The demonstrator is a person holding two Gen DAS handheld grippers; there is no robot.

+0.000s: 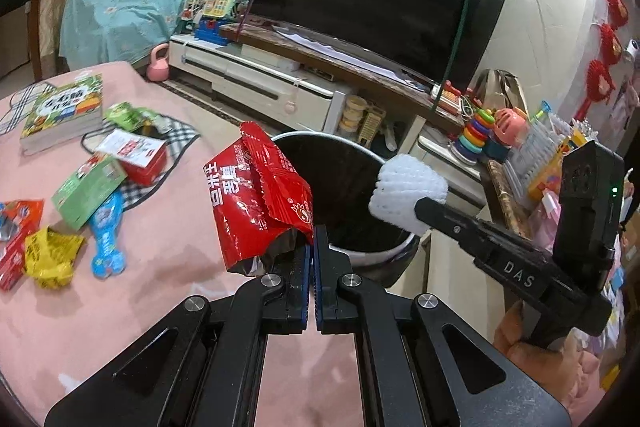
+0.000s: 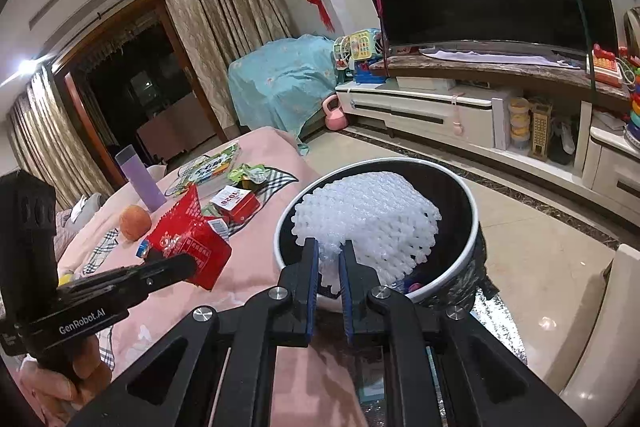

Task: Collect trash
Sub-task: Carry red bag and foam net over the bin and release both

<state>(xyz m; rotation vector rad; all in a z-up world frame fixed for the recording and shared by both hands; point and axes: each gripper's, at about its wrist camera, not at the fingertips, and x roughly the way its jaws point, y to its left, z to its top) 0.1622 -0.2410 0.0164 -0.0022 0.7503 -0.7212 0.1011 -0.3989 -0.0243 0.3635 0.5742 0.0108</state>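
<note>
Both grippers loaded, both at the bin. L gripper (image 1: 311, 247) is pinched down tight on the bottom corner of the red snack wrapper (image 1: 258, 205), so the wrapper stands up and flops left, its body over the table edge and only its right corner reaching the bin rim (image 1: 332, 137). R gripper (image 2: 329, 259) has its jaws narrowed onto the white foam fruit net (image 2: 372, 223), a small gap left because the foam fills it; net hangs right over the black bin mouth, inside the white rim (image 2: 288, 211) as far as I can tell. Prob held at the edges so each piece drops clean on release. My read: R is ready to let go now, L needs a short shift right to get the wrapper fully over the opening. Bin sits tight against the pink table (image 1: 100, 307), so no gap for trash to fall thru on that side. The two tools are close and angled toward each other over the bin, so not much room, stagger the drops. More trash left on the table: yellow wrapper (image 1: 50, 257), blue wrapper (image 1: 106, 231), green box (image 1: 88, 189), red box (image 1: 142, 157). Floor beyond the bin is open.
</note>
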